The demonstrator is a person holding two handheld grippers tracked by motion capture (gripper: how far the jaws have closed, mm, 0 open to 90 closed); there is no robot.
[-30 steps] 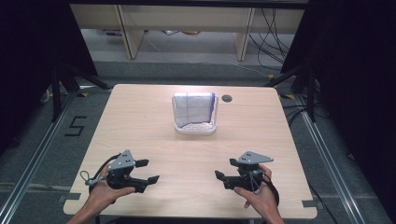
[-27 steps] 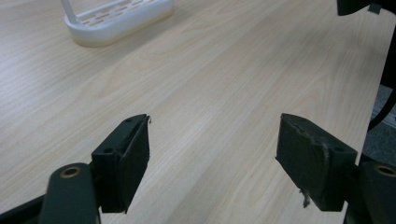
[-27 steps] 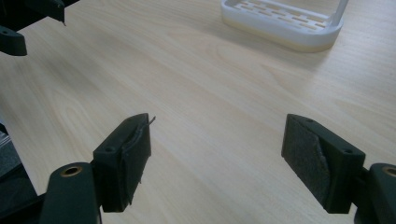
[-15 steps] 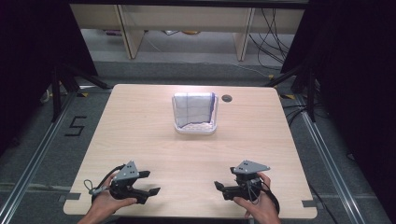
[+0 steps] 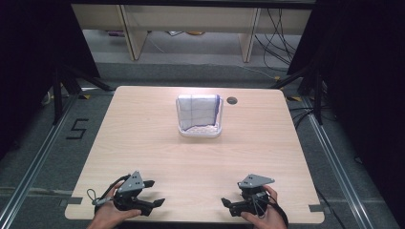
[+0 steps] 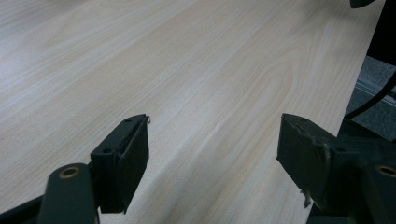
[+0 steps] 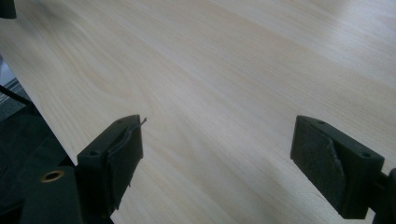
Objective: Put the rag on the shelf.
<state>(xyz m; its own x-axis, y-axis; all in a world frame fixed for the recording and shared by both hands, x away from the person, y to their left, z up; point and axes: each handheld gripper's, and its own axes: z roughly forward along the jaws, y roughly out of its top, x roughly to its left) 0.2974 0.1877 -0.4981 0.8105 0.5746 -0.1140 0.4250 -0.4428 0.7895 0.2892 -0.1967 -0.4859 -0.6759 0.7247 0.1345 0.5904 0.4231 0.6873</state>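
Wooden table (image 5: 200, 157), both claws wide open, empty, right claw (image 5: 228, 204) just opened

Pale wood-grain table (image 5: 143, 143), smooth, faint sheen. Matt black plastic left gripper (image 5: 154, 193) and right gripper (image 5: 224, 204); worn rough pads (image 7: 327, 163). Soft cloth (image 5: 198, 112) in white plastic basket (image 5: 200, 134), upper centre.

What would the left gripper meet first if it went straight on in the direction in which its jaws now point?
Probably the right gripper. The left gripper points, jaws open, across the bare near strip of the pale wooden table toward it; nothing lies between them, though heights are unclear.
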